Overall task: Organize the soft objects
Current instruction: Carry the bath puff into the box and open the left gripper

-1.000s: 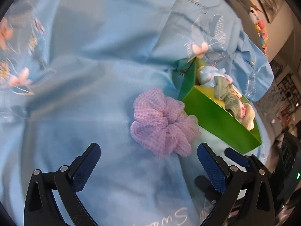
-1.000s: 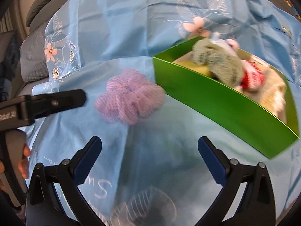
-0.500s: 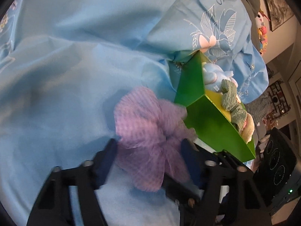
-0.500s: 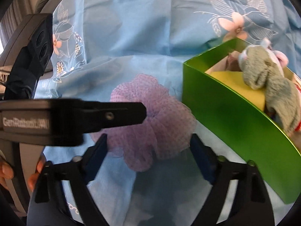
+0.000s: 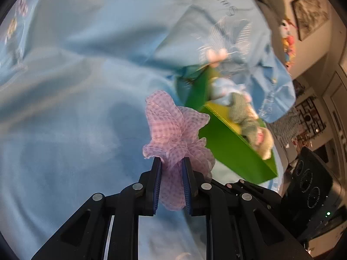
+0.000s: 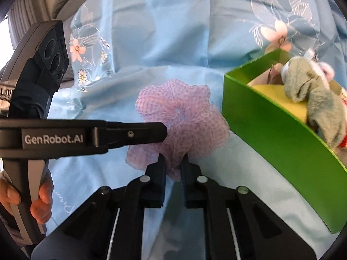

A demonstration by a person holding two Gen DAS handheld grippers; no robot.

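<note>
A pink checked mesh scrunchie (image 5: 173, 130) is pinched in my left gripper (image 5: 171, 169), whose jaws are shut on its lower edge. In the right wrist view the same scrunchie (image 6: 184, 119) is also pinched at its near edge by my right gripper (image 6: 174, 162), with the left gripper (image 6: 130, 134) reaching in from the left. A green box (image 5: 234, 149) to the right holds soft toys, including a grey-green plush (image 6: 314, 99) on a yellow item (image 6: 279, 99). The box (image 6: 271, 130) stands close beside the scrunchie.
A light blue floral cloth (image 5: 76, 108) covers the whole surface and also shows in the right wrist view (image 6: 162, 43). A dark device (image 5: 310, 188) sits off the right edge. Framed pictures (image 5: 310, 10) hang on the far wall.
Both grippers went from wide open to shut on the scrunchie. The left one has drawn it up and nearer the green box.
</note>
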